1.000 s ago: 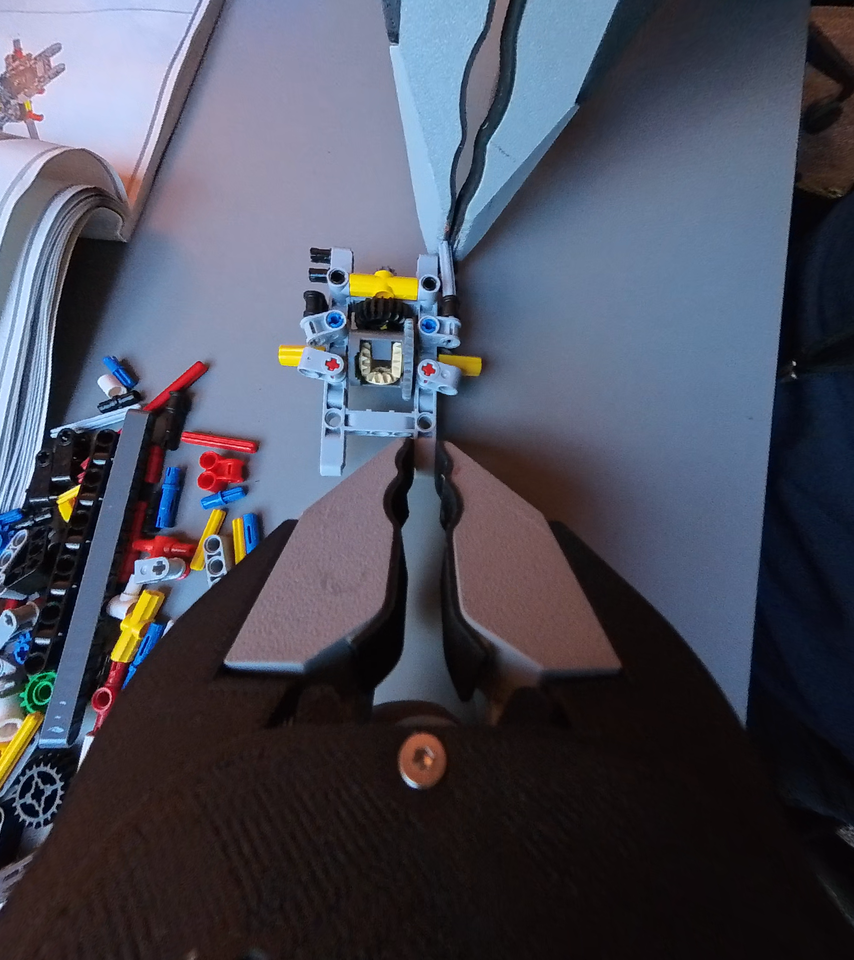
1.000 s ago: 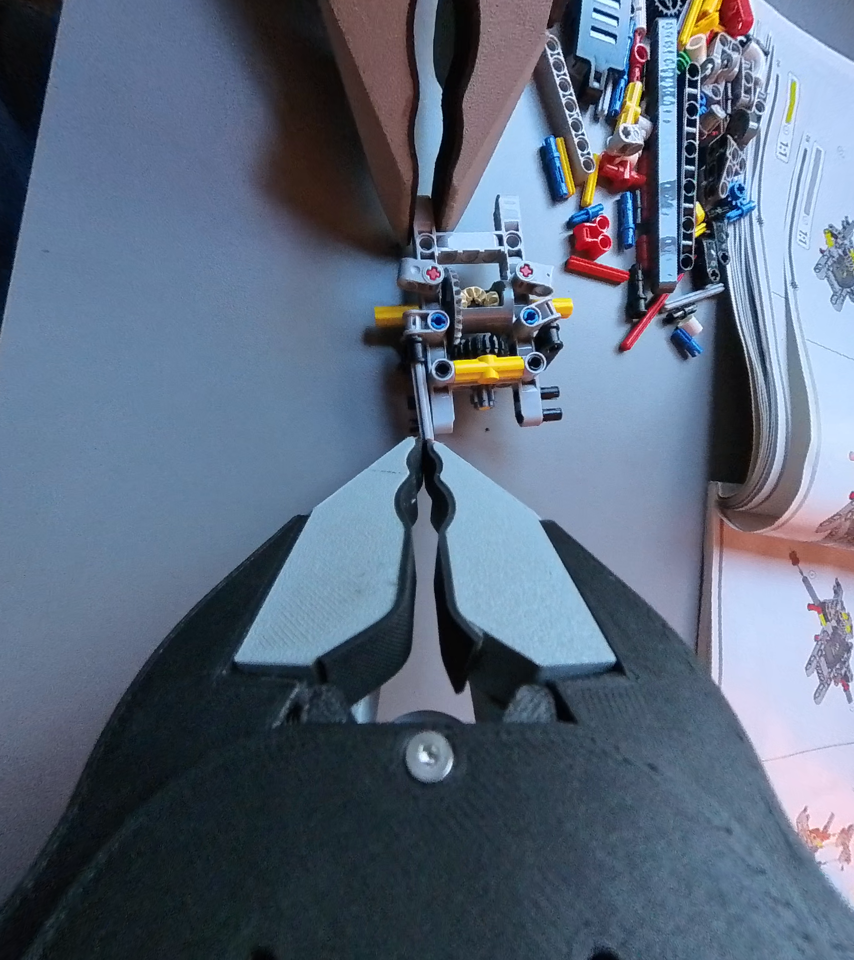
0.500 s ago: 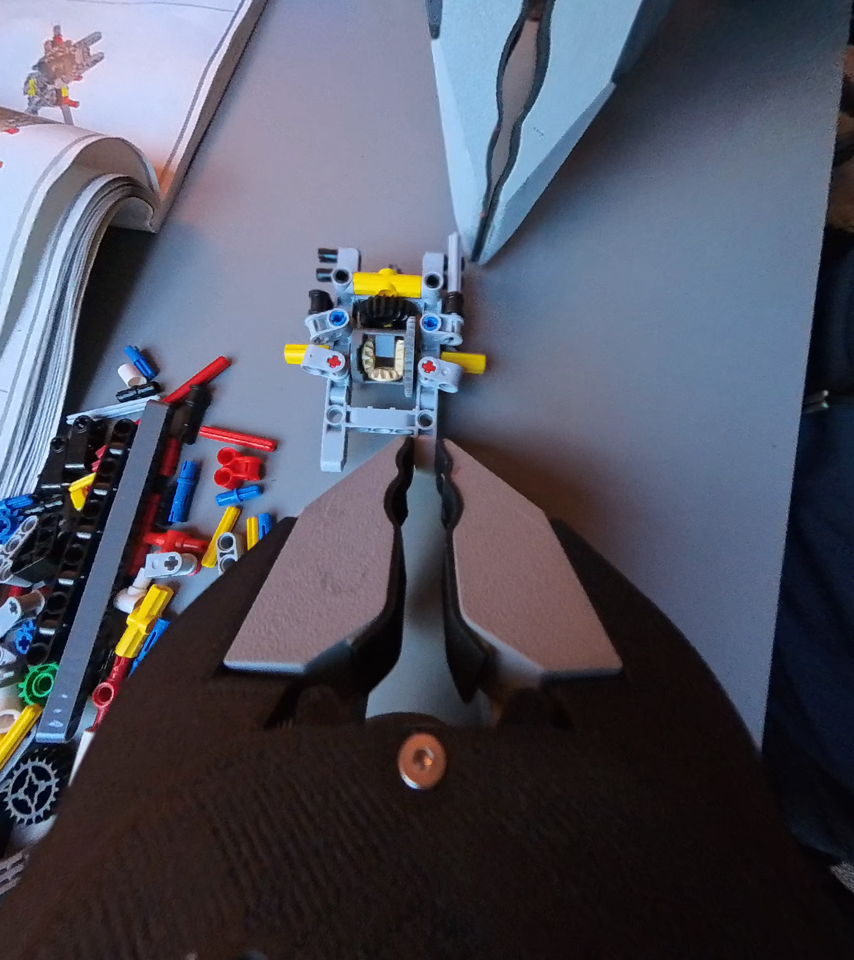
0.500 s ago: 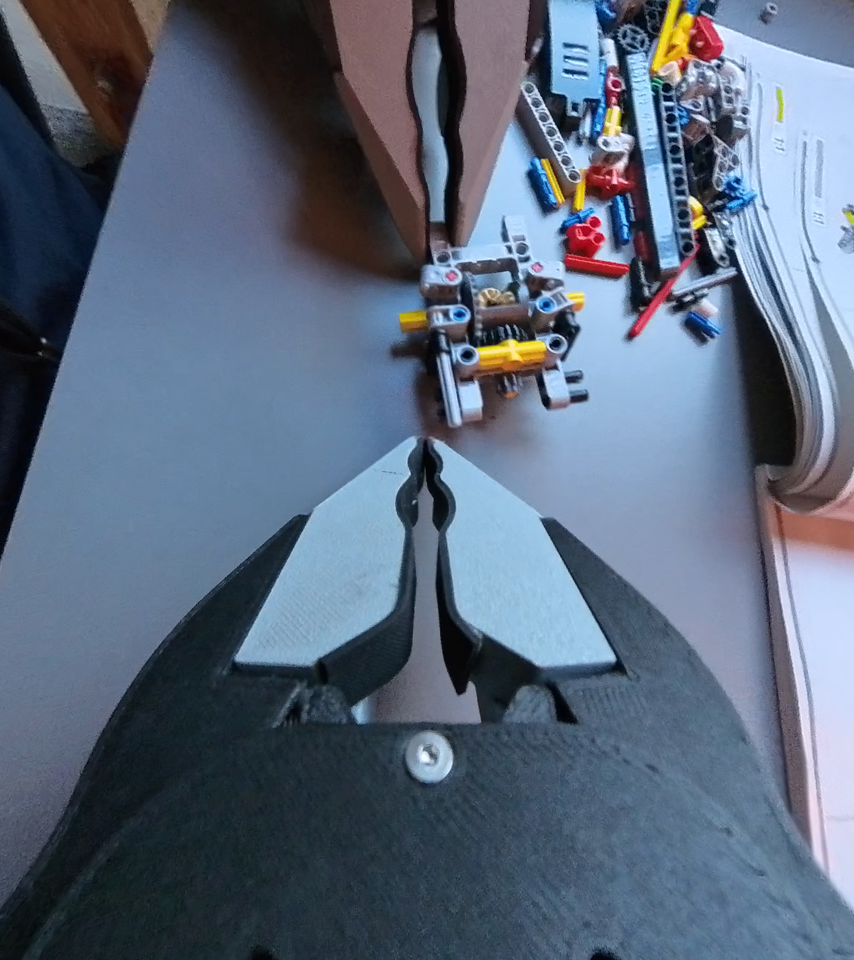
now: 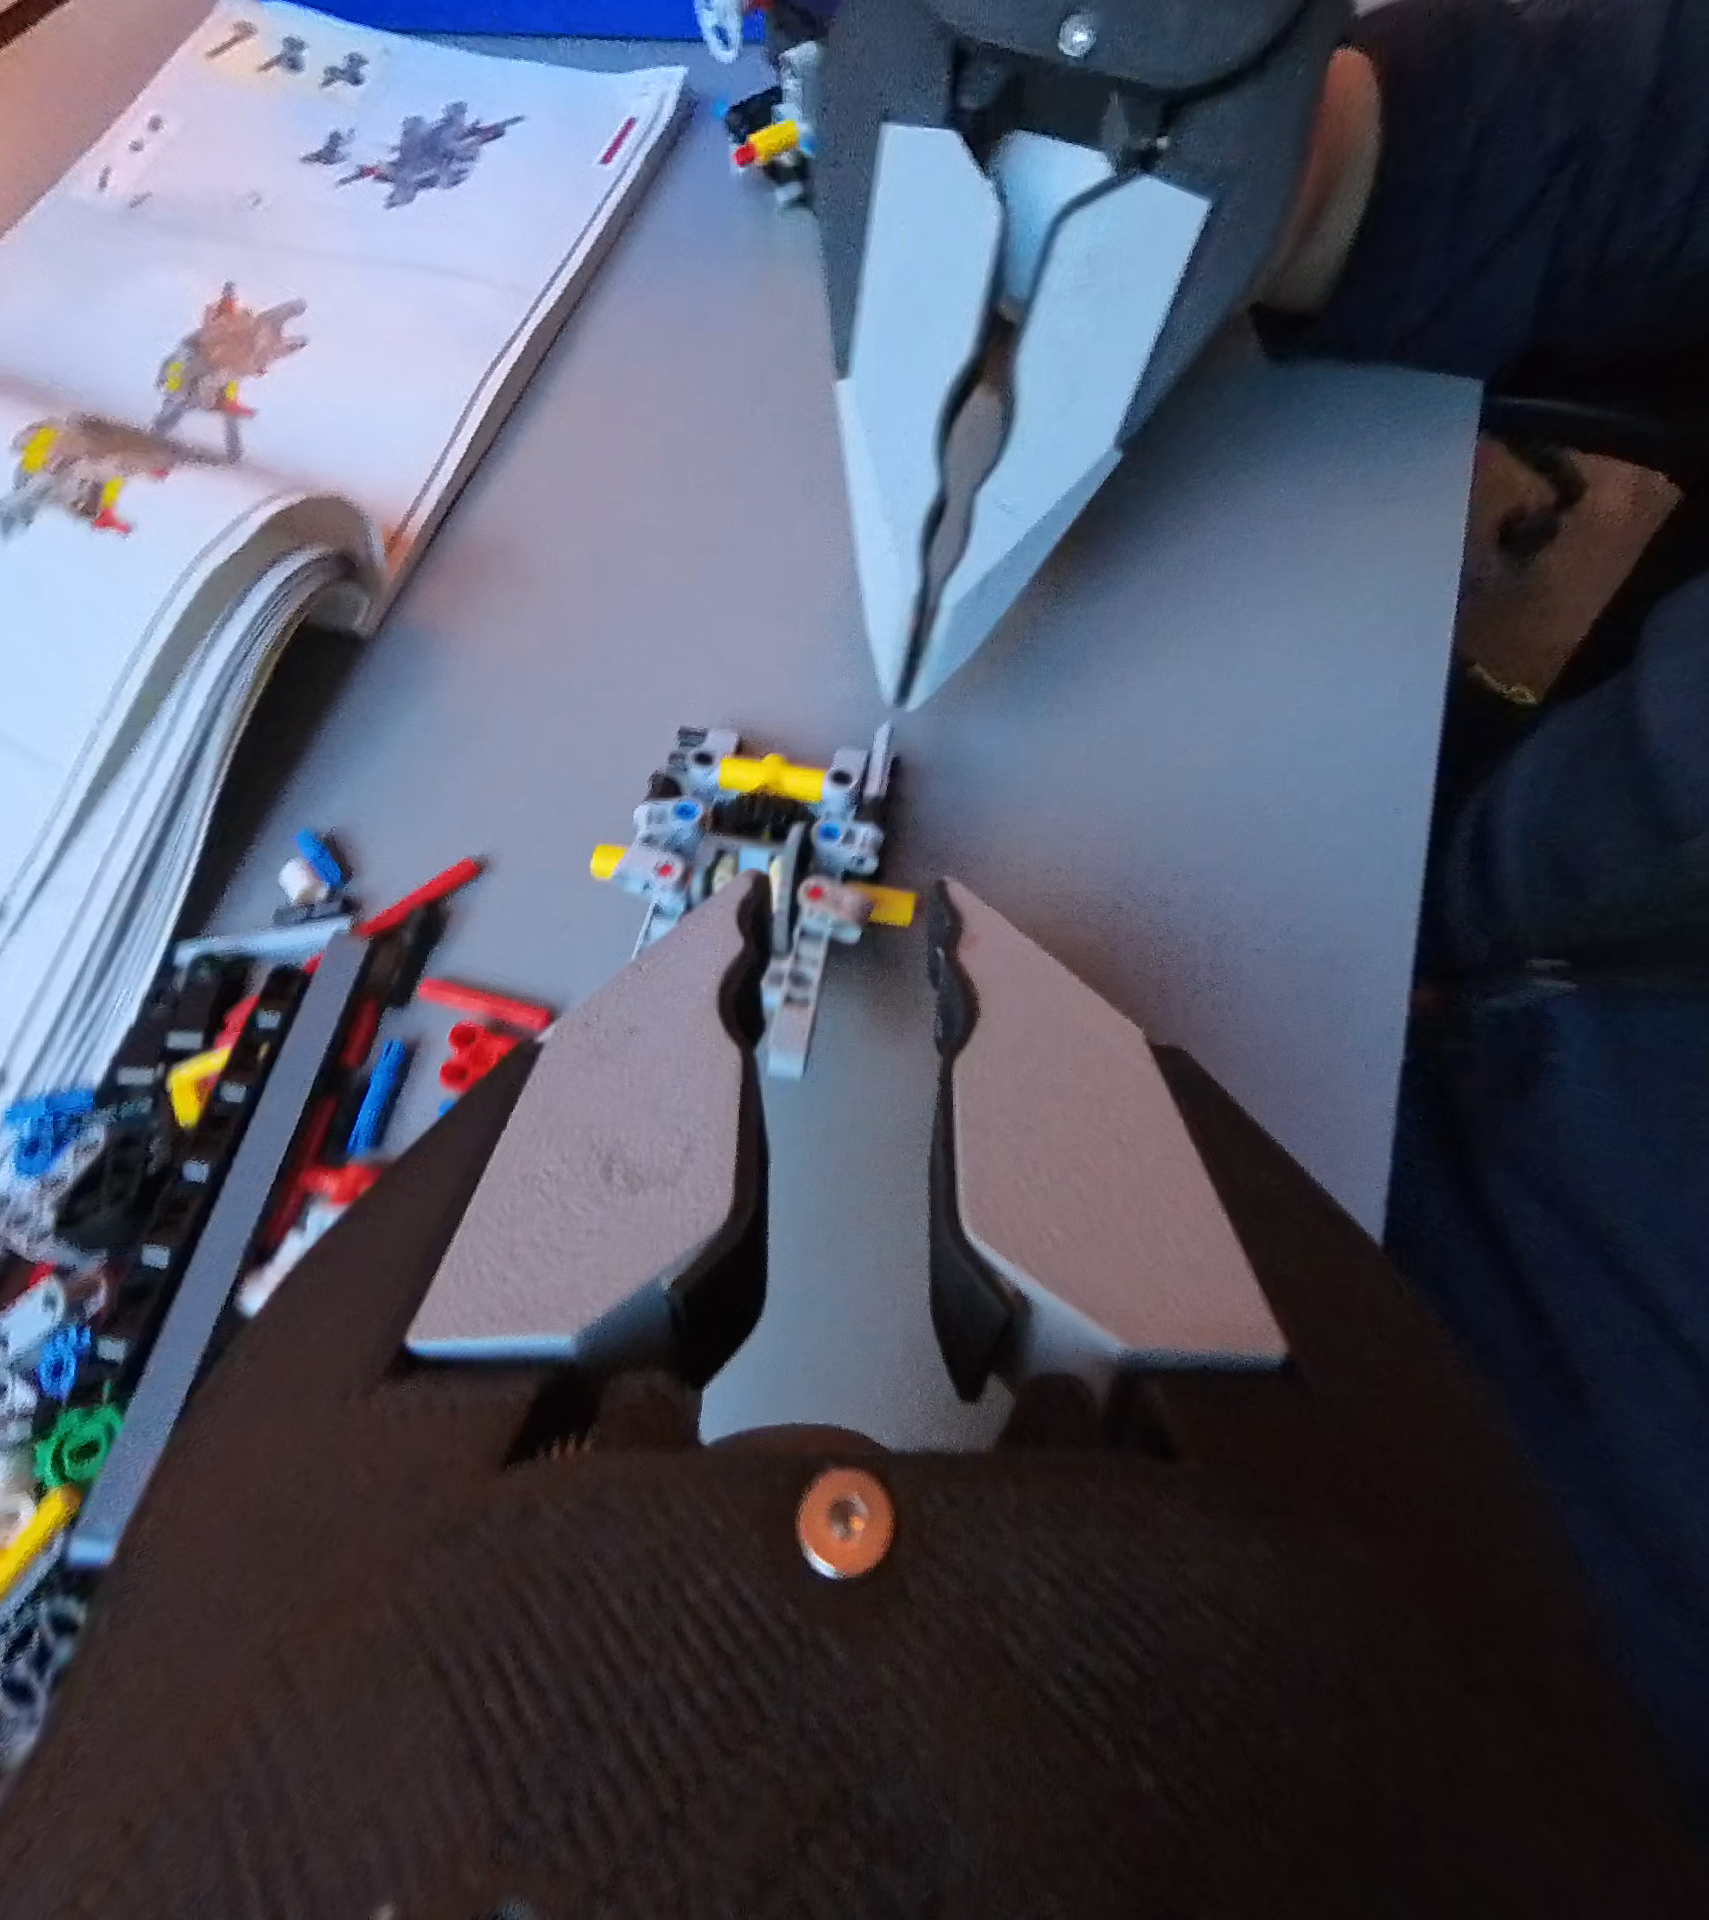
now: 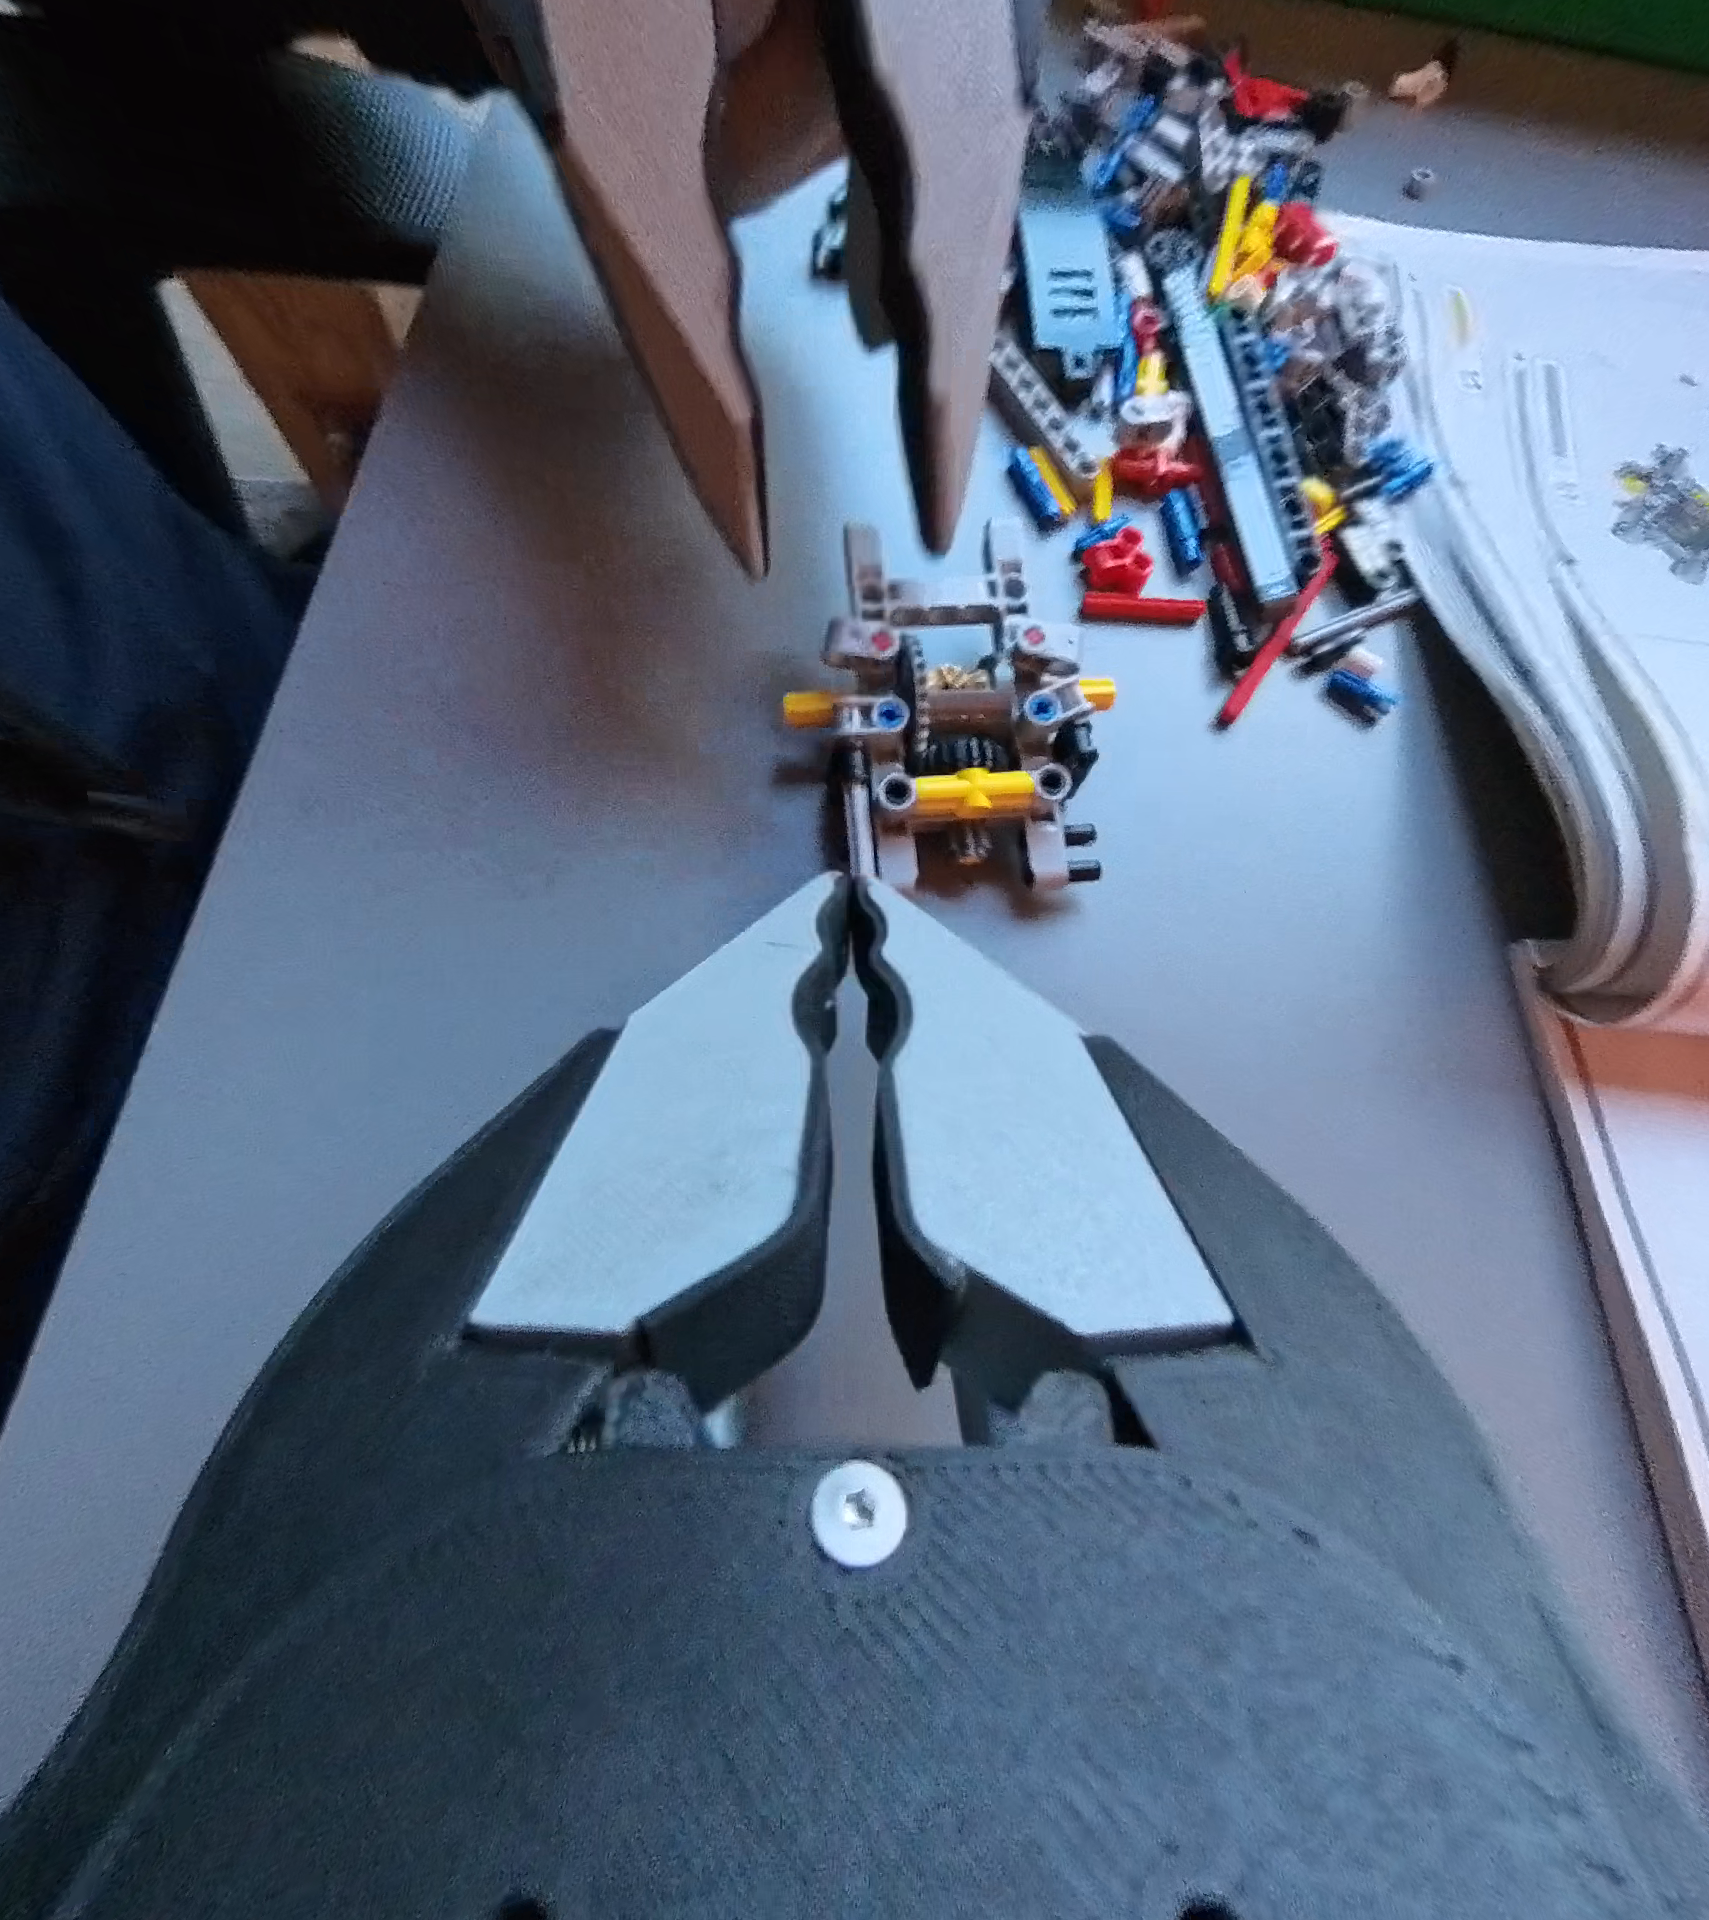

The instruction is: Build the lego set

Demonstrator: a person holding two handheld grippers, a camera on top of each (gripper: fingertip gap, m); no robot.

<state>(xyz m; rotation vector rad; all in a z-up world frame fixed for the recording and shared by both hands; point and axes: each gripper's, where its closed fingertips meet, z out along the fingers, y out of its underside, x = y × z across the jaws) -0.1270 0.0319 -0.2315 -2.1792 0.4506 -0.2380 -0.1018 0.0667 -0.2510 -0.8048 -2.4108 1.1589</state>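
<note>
A small grey brick assembly [image 5: 767, 821] with yellow axles and a black gear lies on the grey table [image 5: 1141, 831]. My left gripper [image 5: 845, 894] is open. Its fingers straddle the assembly's near grey beam [image 5: 793, 997], which lies close to the left finger and is not pressed. The right wrist view shows the assembly [image 6: 964, 727] with the left gripper's fingers [image 6: 725, 468] apart over its far end. My right gripper [image 6: 848, 883] is shut. Its tips sit at the end of a thin grey rod [image 6: 860, 821] on the assembly's side. I cannot tell whether they touch it.
A pile of loose coloured parts [image 5: 154, 1143] lies left of the assembly and also shows in the right wrist view [image 6: 1224, 364]. An open instruction booklet [image 5: 154, 416] lies beyond it [image 6: 1608, 623]. A person in dark blue clothing [image 5: 1660, 935] sits at the table edge. The left gripper's tips are roughly 6 cm from the right gripper's.
My left gripper has opened and moved forward, so its fingers now straddle the assembly's near beam. My right gripper, shut throughout, drew back from the assembly and has come close again.
</note>
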